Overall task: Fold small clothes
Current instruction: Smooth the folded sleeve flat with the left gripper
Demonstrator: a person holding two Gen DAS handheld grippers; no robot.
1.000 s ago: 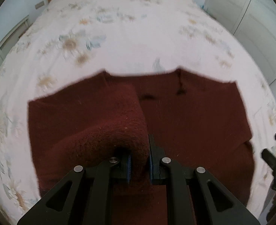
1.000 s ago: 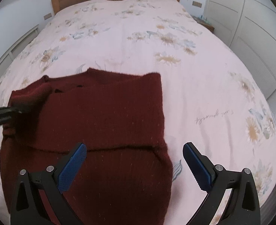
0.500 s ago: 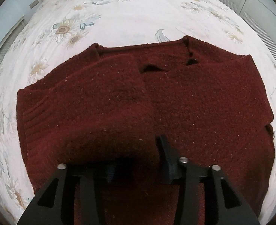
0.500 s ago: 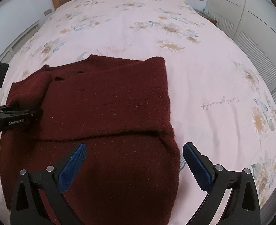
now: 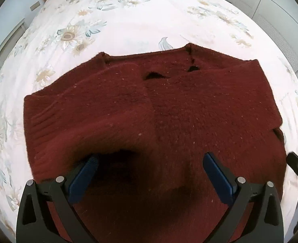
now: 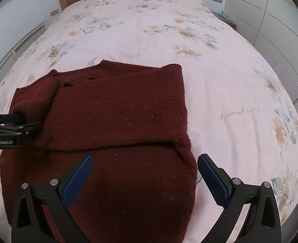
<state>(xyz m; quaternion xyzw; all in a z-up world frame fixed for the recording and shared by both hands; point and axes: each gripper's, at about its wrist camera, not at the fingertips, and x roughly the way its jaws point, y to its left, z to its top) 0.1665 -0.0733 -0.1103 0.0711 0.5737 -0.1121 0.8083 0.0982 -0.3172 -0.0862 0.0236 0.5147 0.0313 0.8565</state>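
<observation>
While both sleeves are lying folded in over the body, the left tool (image 5: 149, 170) is hovering released, blue pads spread wide above the left sleeve, and the right tool (image 6: 144, 170) is hanging equally spread over the lower half, gripping nothing. The next fold, judged likely hem-to-collar, calls for pinching both lower corners together, lifting evenly, and laying the edge square at the neckline. The dark red sweater (image 6: 118, 109) is resting flat near the foot of the bed (image 6: 219, 81), on its floral cover. Its knit is looking thick and fuzzy, flecked with pale lint, likely bulky at creases.
</observation>
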